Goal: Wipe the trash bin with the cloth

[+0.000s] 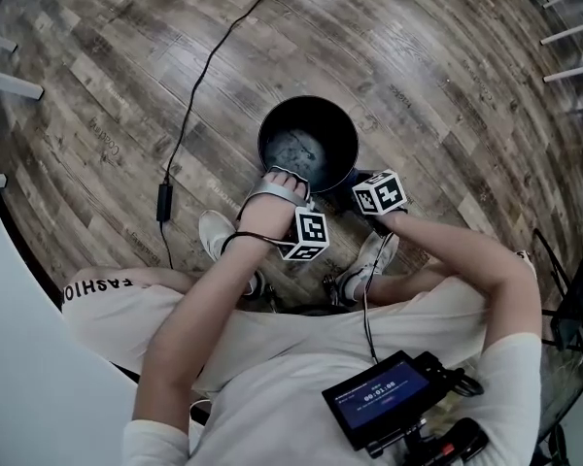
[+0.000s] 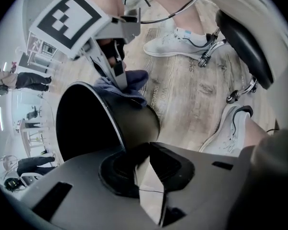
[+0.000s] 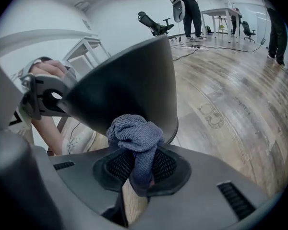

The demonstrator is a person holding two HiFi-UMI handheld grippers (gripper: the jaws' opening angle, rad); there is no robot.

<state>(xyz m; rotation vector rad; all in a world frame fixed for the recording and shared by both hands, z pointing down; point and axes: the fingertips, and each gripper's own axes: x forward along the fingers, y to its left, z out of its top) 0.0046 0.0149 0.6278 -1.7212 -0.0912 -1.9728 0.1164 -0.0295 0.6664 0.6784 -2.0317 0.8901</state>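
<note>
A round black trash bin (image 1: 308, 144) stands on the wood floor in front of the person's feet. My left gripper (image 1: 290, 184) is at the bin's near rim, and in the left gripper view the rim (image 2: 116, 128) runs down into the shut jaws of my left gripper (image 2: 146, 176). My right gripper (image 3: 134, 176) is shut on a bunched blue-grey cloth (image 3: 134, 133). The cloth presses on the bin's outer wall (image 3: 129, 85). In the head view my right gripper (image 1: 364, 190) sits at the bin's near right side, under its marker cube; the cloth is hidden there.
White shoes (image 1: 216, 233) and a chair base (image 2: 240, 92) lie close behind the bin. A black cable (image 1: 189, 115) runs across the floor to the left. A white desk edge (image 1: 19, 289) is at the left, and a screen device (image 1: 384, 396) hangs on the person's chest.
</note>
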